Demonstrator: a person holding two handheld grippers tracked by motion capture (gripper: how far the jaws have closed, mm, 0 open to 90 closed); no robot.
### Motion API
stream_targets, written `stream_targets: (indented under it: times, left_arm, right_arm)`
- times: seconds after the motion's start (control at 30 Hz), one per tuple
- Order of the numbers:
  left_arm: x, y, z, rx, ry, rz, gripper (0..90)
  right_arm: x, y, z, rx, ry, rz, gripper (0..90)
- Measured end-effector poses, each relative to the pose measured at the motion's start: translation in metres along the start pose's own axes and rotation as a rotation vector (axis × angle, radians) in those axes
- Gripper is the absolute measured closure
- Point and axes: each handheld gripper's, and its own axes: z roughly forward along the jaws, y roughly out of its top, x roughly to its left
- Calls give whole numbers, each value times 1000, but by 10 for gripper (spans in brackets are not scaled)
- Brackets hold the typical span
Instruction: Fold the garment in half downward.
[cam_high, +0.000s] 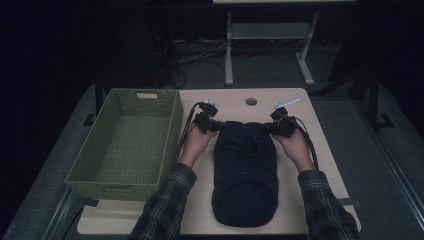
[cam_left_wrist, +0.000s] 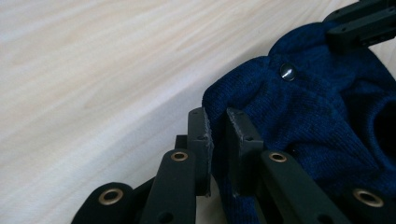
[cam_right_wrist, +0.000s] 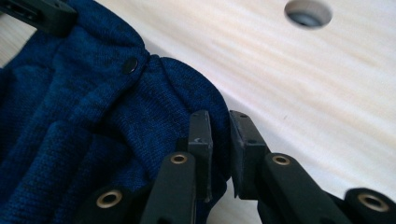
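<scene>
— What's on the table (cam_high: 320, 150)?

— A pale wooden top. At nine o'clock sits a big green woven basket (cam_high: 127, 142), a bare floor inside it. At the centre lies a dark blue knitted garment (cam_high: 245, 170), running from twelve o'clock down toward six.

— And the grippers?

— The left gripper (cam_high: 212, 125) bites the garment's top corner at eleven o'clock; the right gripper (cam_high: 275, 127) bites the matching corner at one o'clock. Both sets of jaws are narrow, pinched onto a fold of knit.

— Anything smaller?

— A round hole (cam_high: 251, 102) in the table at twelve o'clock, and a small dark snap (cam_left_wrist: 287, 71) beside each pinched corner.
</scene>
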Motion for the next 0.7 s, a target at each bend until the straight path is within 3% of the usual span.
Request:
stream_targets:
  times: [0.53, 0.7]
  left_arm:
    - [-12, 37, -43, -123, 87, 119, 810]
    - [-19, 34, -50, -140, 97, 142, 810]
  right_arm:
    - [7, 32, -41, -140, -56, -72, 800]
    - [11, 35, -51, -166, -55, -92, 800]
